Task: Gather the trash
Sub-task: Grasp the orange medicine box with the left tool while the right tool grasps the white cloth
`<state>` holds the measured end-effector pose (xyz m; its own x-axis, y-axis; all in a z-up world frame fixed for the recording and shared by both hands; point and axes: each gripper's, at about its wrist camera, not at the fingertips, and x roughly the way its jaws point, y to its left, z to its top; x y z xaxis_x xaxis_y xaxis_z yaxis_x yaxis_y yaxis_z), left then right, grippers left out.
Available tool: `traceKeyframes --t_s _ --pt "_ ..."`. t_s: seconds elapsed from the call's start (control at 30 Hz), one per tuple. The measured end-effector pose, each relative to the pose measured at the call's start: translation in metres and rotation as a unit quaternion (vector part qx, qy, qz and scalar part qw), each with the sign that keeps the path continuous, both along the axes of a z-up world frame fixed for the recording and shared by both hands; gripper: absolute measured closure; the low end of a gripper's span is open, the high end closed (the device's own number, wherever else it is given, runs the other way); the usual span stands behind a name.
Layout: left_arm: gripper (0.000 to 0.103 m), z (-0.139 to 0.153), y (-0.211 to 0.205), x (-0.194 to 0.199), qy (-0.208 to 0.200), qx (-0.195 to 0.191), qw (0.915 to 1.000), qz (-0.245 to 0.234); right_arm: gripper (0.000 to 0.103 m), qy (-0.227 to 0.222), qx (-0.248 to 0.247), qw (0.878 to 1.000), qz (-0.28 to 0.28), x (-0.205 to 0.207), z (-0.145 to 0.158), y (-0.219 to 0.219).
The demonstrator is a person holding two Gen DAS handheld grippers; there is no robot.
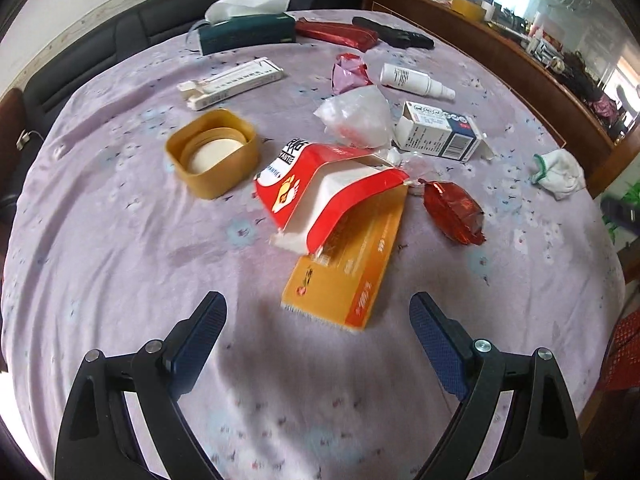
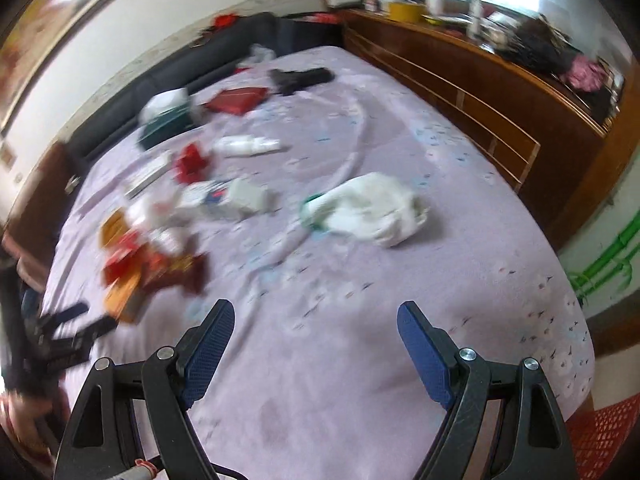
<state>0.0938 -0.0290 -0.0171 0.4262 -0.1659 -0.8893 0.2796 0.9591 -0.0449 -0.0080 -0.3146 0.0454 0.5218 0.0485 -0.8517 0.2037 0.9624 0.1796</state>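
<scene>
Trash lies on a round table with a lilac cloth (image 1: 120,264). In the left wrist view my left gripper (image 1: 318,312) is open and empty, just short of an orange flat box (image 1: 344,276) with a torn red-and-white carton (image 1: 320,188) lying on it. A dark red wrapper (image 1: 454,208), a clear plastic bag (image 1: 360,116), a small white medicine box (image 1: 440,130) and a crumpled white glove (image 1: 560,174) lie beyond. In the blurred right wrist view my right gripper (image 2: 316,320) is open and empty, above the cloth, short of the white glove (image 2: 368,208).
A yellow tub (image 1: 212,152), a long white box (image 1: 232,82), a white spray bottle (image 1: 416,80), a green tissue box (image 1: 248,32), a red pouch (image 1: 336,32) and a black object (image 1: 396,34) lie on the table. A dark sofa (image 1: 100,44) and a wooden cabinet (image 2: 500,92) border it.
</scene>
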Motion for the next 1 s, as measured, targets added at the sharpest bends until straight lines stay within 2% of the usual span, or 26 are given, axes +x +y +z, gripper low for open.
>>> traceKeyframes --t_s 0.27,0.3,0.33,0.37,0.4,0.43,0.5,0.53,0.73,1.0 --pt "0.012 -0.017 -0.003 0.019 0.013 -0.003 0.9998 -0.011 0.018 0.038 -0.010 0.997 -0.063 0.064 -0.026 -0.048" --pt "0.014 -0.017 -0.003 0.020 0.016 -0.007 0.9998 -0.014 0.023 0.044 -0.006 0.997 -0.068 0.069 -0.030 -0.052" --pt "0.028 -0.018 -0.004 0.021 0.019 -0.010 0.9996 -0.018 0.027 0.050 -0.003 0.996 -0.072 0.073 -0.034 -0.055" --pt "0.033 -0.018 -0.004 0.021 0.018 -0.005 0.9997 -0.018 0.042 0.057 0.003 0.996 -0.075 0.078 -0.039 -0.057" --pt "0.045 -0.016 -0.004 0.020 0.014 -0.002 0.9997 -0.021 0.059 0.061 0.008 0.995 -0.073 0.081 -0.042 -0.058" --pt "0.046 -0.015 -0.003 0.020 0.015 -0.007 0.9996 -0.022 0.063 0.064 0.012 0.995 -0.070 0.084 -0.044 -0.057" --pt "0.047 -0.010 0.001 0.017 0.015 -0.026 0.9993 -0.020 0.084 0.058 0.020 0.996 -0.062 0.084 -0.043 -0.054" --pt "0.048 -0.007 0.002 0.014 0.010 -0.030 0.9993 -0.020 0.092 0.056 0.023 0.997 -0.057 0.083 -0.041 -0.052" --pt "0.049 0.015 0.004 -0.008 -0.007 -0.051 0.9984 -0.021 0.092 0.040 0.026 0.998 -0.031 0.064 -0.030 -0.036" --pt "0.049 0.051 -0.020 -0.043 -0.039 -0.075 0.9955 -0.042 0.092 0.009 0.057 0.998 -0.032 0.019 -0.010 -0.031"
